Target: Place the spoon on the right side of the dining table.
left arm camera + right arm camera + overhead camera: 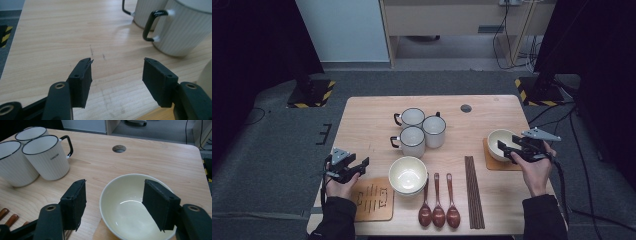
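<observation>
The right gripper (115,202) hovers over the bowl (130,205) seated on its coaster (497,164), jaws apart and empty. The left gripper (117,80) is likewise apart. The bowl looks glazed, rigid, breakable and slick; pinch across its rim wall.

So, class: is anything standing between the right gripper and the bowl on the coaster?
Nothing visible does. The right gripper hangs just above the bowl, jaws open and empty, with only air between them; the mugs stand well off to one side.
</observation>
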The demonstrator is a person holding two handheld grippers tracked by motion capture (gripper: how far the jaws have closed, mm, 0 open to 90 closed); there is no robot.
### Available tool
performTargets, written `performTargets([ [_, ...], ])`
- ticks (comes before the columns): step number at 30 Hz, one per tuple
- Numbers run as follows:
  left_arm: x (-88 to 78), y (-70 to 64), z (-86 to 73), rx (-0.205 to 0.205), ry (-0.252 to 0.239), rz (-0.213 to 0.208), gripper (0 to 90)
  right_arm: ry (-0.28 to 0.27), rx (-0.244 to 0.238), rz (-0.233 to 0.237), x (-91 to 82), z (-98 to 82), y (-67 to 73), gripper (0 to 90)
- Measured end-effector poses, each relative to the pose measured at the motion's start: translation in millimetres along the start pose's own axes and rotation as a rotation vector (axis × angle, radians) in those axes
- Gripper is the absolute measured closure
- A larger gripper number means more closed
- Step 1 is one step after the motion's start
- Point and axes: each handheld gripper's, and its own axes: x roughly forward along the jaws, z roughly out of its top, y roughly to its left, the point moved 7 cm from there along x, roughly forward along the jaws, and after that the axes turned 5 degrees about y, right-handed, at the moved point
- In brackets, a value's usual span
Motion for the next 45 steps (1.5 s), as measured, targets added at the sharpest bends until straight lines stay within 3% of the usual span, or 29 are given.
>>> performTargets([
  [22,-18.7,-45.0,26.3,0.062,-0.083,-0.103,48.6,-0.046,-0.063,0.102,-9.3,10.6,37.1,45.4],
  [28,-22.1,-58.8,30.8,0.08,-0.095,-0.131,48.0,-0.054,-0.066,0.145,-9.8,11.8,47.4,46.5],
  [45,-24.1,-102.8,36.8,0.148,-0.101,-0.219,49.2,-0.05,-0.097,0.198,-4.9,11.9,68.5,49.3],
])
